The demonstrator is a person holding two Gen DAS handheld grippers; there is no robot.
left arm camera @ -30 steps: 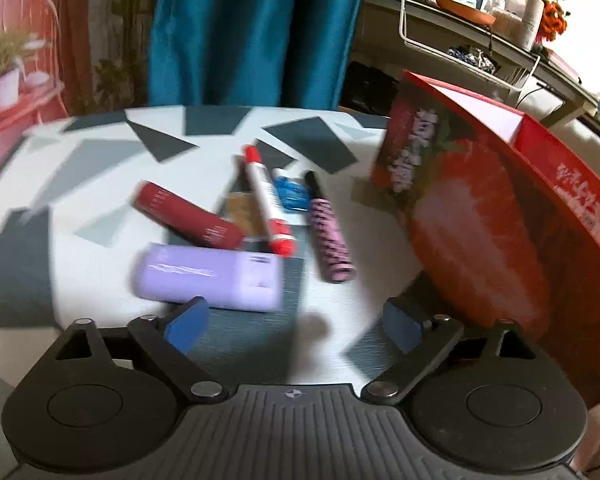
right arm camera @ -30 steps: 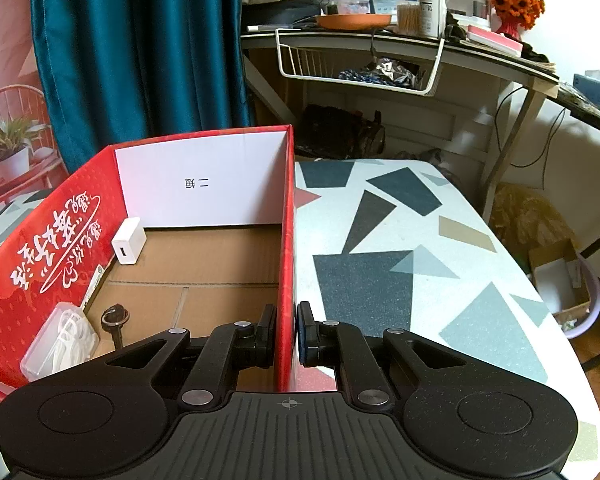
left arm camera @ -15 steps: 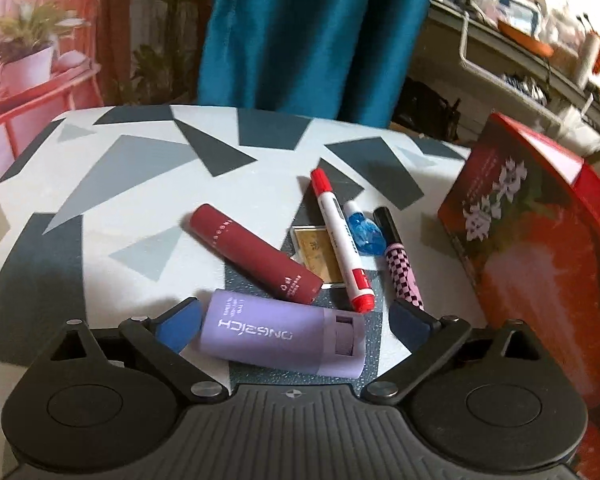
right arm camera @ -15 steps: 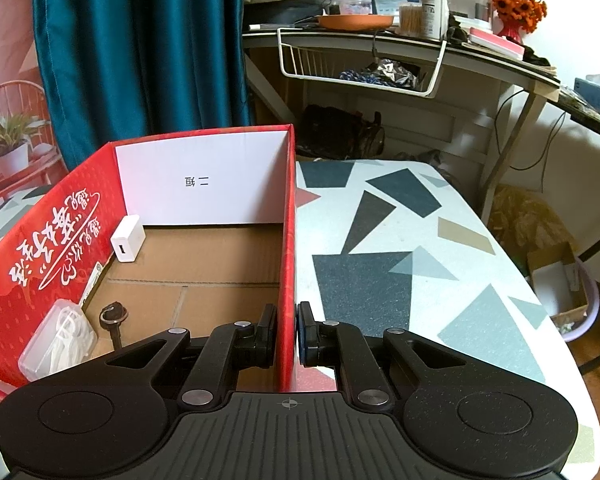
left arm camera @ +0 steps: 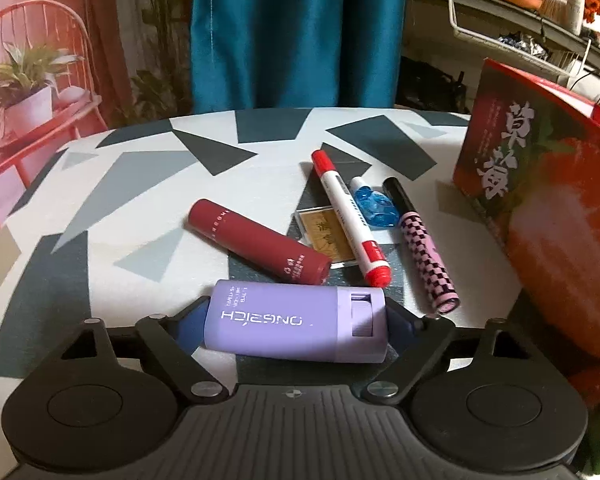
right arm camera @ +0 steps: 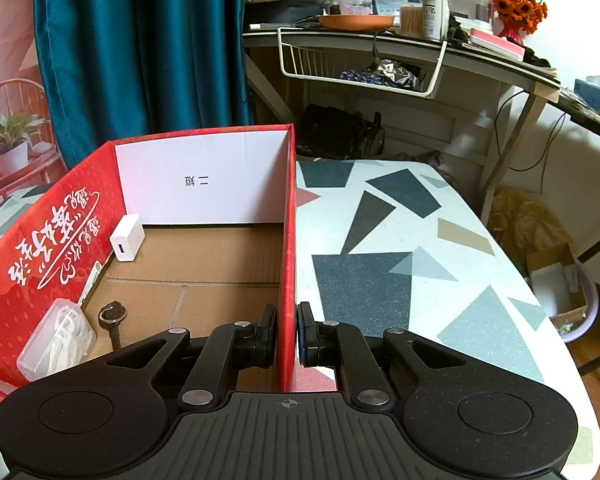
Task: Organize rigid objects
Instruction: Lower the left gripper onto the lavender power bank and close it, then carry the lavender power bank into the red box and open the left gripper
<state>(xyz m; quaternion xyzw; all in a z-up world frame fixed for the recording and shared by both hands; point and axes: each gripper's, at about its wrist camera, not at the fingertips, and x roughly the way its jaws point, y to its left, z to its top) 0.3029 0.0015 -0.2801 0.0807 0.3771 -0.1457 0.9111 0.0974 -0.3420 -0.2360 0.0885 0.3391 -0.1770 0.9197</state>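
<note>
In the left wrist view my left gripper [left arm camera: 296, 322] is shut on a lavender case [left arm camera: 296, 326], one blue pad at each end. Beyond it on the table lie a dark red tube [left arm camera: 256, 242], a red-capped white marker [left arm camera: 350, 218], a small gold card [left arm camera: 326, 238], a blue correction tape [left arm camera: 374, 206] and a pink checkered tube [left arm camera: 422, 246]. The red strawberry box [left arm camera: 548, 208] stands at the right. In the right wrist view my right gripper [right arm camera: 287, 334] is shut on the box's right wall [right arm camera: 288, 240]. Inside the box lie a white charger [right arm camera: 127, 237], a clear plastic case [right arm camera: 58, 338] and a key [right arm camera: 112, 318].
The patterned table [right arm camera: 400, 264] extends right of the box. A teal curtain [left arm camera: 296, 32] hangs behind the table. A red wire chair with a potted plant [left arm camera: 24, 96] stands at the far left. A cluttered desk with a wire basket [right arm camera: 360, 68] stands behind the table.
My left gripper has moved forward onto the lavender case and closed on its ends. My right gripper has kept its hold on the box wall.
</note>
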